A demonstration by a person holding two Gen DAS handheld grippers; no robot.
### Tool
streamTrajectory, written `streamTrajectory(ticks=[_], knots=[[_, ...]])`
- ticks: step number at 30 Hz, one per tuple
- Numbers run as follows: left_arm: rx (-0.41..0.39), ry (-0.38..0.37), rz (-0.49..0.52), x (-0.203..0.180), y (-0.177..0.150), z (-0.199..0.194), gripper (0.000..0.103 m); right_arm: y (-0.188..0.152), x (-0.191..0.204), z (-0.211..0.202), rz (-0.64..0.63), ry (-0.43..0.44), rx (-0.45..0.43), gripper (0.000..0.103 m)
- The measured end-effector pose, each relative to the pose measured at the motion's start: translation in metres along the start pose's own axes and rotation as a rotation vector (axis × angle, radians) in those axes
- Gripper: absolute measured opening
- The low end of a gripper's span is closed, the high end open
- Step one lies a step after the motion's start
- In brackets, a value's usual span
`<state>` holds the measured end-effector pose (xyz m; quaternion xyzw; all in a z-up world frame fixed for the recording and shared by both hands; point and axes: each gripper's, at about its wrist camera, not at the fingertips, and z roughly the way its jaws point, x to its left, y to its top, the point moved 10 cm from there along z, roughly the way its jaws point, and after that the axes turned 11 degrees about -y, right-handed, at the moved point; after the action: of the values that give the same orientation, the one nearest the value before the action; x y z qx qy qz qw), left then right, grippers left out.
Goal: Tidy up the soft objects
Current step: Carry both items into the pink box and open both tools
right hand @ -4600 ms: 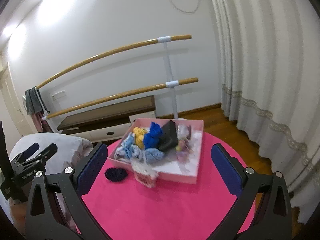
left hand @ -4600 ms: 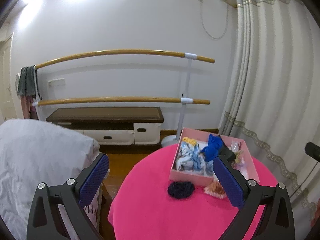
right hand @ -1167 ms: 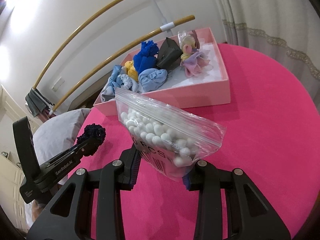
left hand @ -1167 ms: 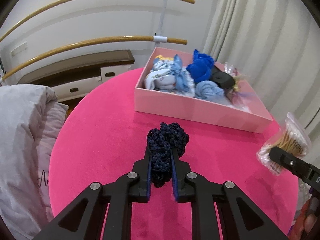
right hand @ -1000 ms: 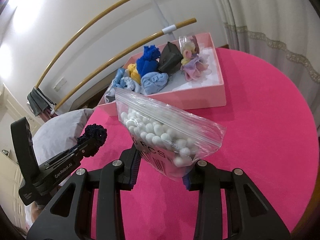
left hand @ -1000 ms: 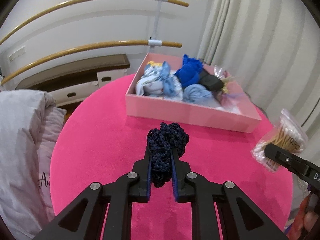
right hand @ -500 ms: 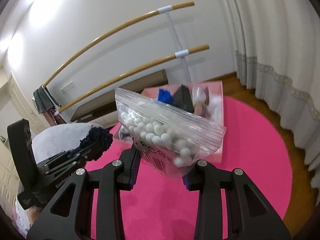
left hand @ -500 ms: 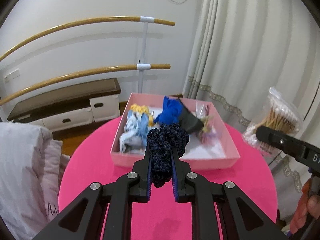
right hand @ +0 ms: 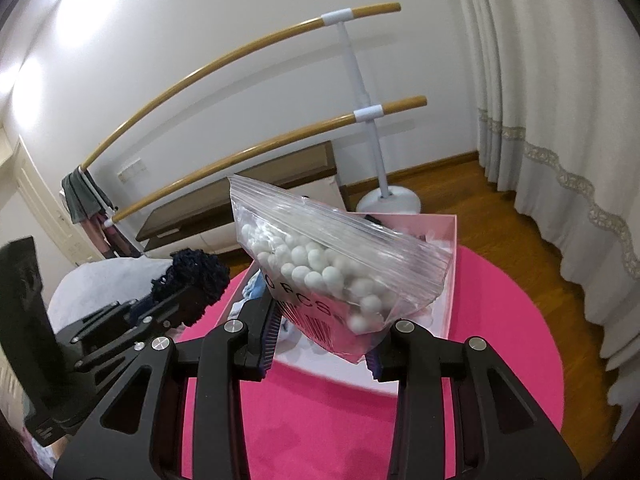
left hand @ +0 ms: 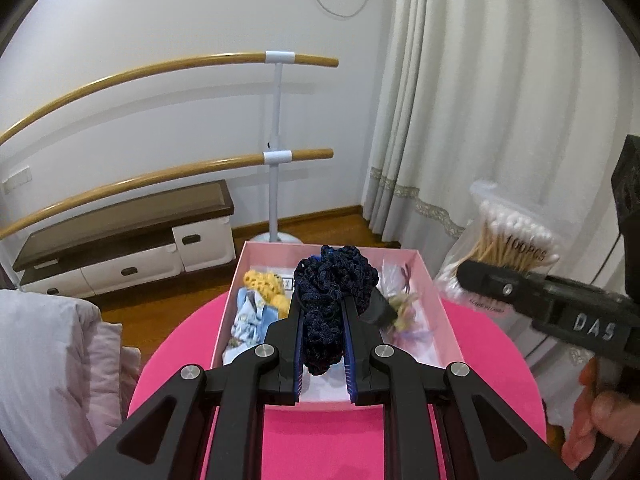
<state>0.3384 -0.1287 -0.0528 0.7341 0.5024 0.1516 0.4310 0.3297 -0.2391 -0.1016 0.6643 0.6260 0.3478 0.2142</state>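
Observation:
My left gripper [left hand: 322, 305] is shut on a dark navy crocheted scrunchie [left hand: 332, 276], held in the air above the open pink box [left hand: 230, 312]. The box sits on a round pink table [left hand: 320, 440] and holds several fabric scrunchies, among them a yellow one [left hand: 266, 282] and a light blue one [left hand: 250, 316]. My right gripper [right hand: 322, 340] is shut on a clear zip bag of cotton swabs [right hand: 332, 264], raised over the box's near edge [right hand: 340, 374]. From the left wrist the bag [left hand: 508, 240] hangs to the right of the box. The left gripper [right hand: 188, 300] with the scrunchie [right hand: 196, 270] shows at the left of the right wrist view.
A ballet barre on a white stand [left hand: 276, 152] and a low cabinet [left hand: 120, 240] are behind the table. Curtains [left hand: 460, 100] hang on the right. White bedding [left hand: 48, 360] lies close to the table's left side. A hand [left hand: 592, 420] grips the right tool.
Both grippers have risen off the table with their loads and come over the pink box. The scrunchie now hangs above the box's inside and the swab bag has lifted beside it.

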Motion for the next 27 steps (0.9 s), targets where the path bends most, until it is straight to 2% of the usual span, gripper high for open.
streamTrajectory(ticks=[9,18,21,22,24,25,26,27], knots=[[0.054,0.001,-0.001,-0.011,0.009,0.047,0.013,-0.004,0.001,0.029,-0.019,-0.014,0.071,0.033],[0.129,-0.004,-0.021,-0.002,0.023,0.101,0.016,-0.003,-0.009,0.064,-0.014,-0.027,0.144,0.035],[0.166,0.004,-0.033,0.003,0.023,0.124,0.016,-0.005,-0.015,0.077,0.004,-0.032,0.17,0.038],[0.182,0.006,-0.036,0.004,0.022,0.134,0.017,-0.007,-0.016,0.079,0.008,-0.036,0.174,0.043],[0.209,0.016,-0.045,0.007,0.022,0.15,0.026,-0.009,-0.02,0.085,0.02,-0.04,0.187,0.051],[0.214,0.021,-0.048,0.007,0.025,0.158,0.035,-0.011,-0.023,0.088,0.025,-0.041,0.19,0.057],[0.216,0.029,-0.048,0.009,0.025,0.164,0.046,-0.012,-0.025,0.089,0.033,-0.044,0.192,0.067],[0.212,0.032,-0.049,0.011,0.026,0.167,0.052,-0.013,-0.028,0.091,0.041,-0.046,0.191,0.072]])
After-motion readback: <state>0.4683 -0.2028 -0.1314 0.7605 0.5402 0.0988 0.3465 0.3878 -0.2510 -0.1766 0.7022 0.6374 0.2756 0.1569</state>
